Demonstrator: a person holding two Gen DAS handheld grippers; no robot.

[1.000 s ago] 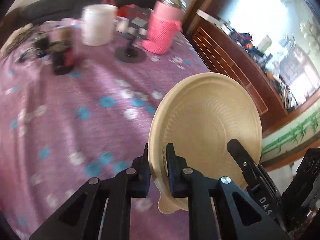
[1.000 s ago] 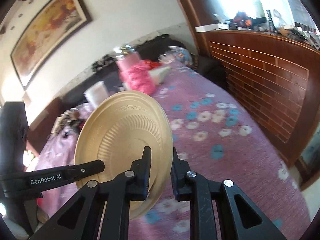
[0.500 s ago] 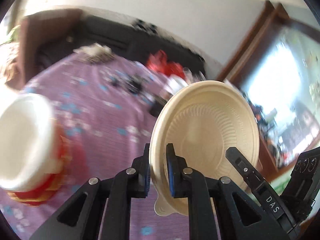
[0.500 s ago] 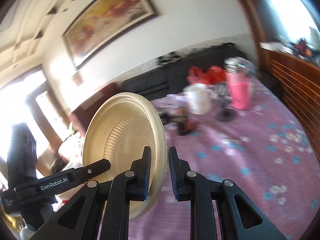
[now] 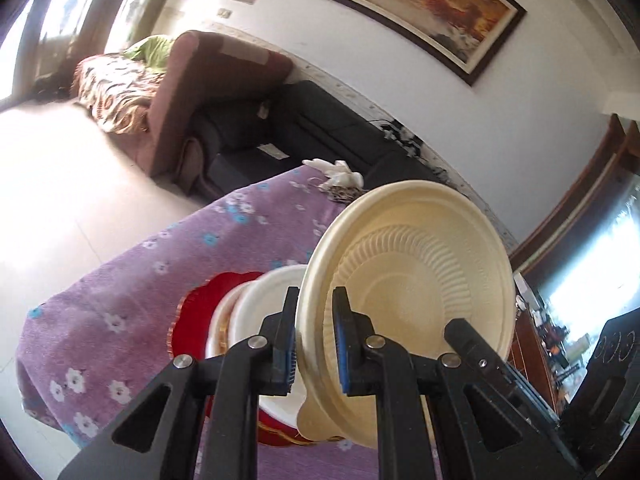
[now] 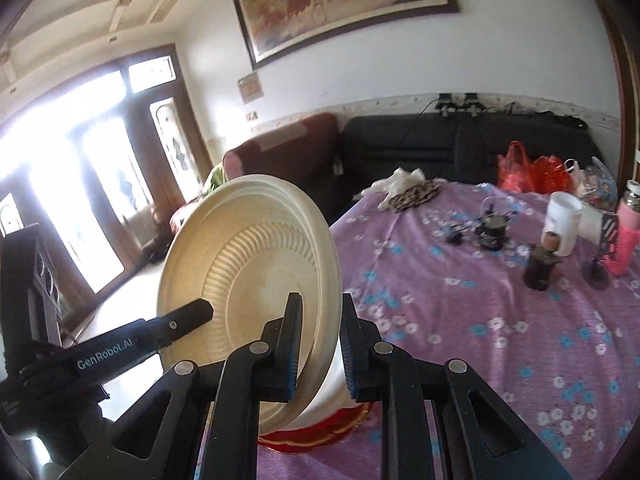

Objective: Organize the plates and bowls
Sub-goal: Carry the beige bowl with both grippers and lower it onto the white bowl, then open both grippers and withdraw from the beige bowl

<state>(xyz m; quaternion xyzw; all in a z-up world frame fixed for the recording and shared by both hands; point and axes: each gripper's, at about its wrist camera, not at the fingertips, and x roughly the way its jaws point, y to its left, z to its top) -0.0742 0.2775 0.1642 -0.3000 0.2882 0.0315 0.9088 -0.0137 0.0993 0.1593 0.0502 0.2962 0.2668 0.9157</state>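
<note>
A cream paper plate (image 5: 424,280) is held on edge between both grippers. My left gripper (image 5: 316,344) is shut on its near rim; the right gripper's finger (image 5: 476,352) shows at its far rim. In the right wrist view the plate (image 6: 248,280) is clamped by my right gripper (image 6: 320,348), with the left gripper's finger (image 6: 176,322) at its other side. Behind and below the plate stands a stack of white bowls (image 5: 260,304) on a red plate (image 5: 200,316), near the table's corner; the stack also shows in the right wrist view (image 6: 328,396).
The table has a purple flowered cloth (image 6: 500,320). Far across it stand a white cup (image 6: 562,224), a pink knitted bottle (image 6: 626,236), dark small items (image 6: 538,268) and red bags (image 6: 532,172). The table's edge and the floor (image 5: 60,200) lie left. Sofas (image 5: 240,112) stand behind.
Both grippers have swung left together with the plate, from the far cluttered end of the table to the stack of bowls at the near corner. Grips are unchanged.
</note>
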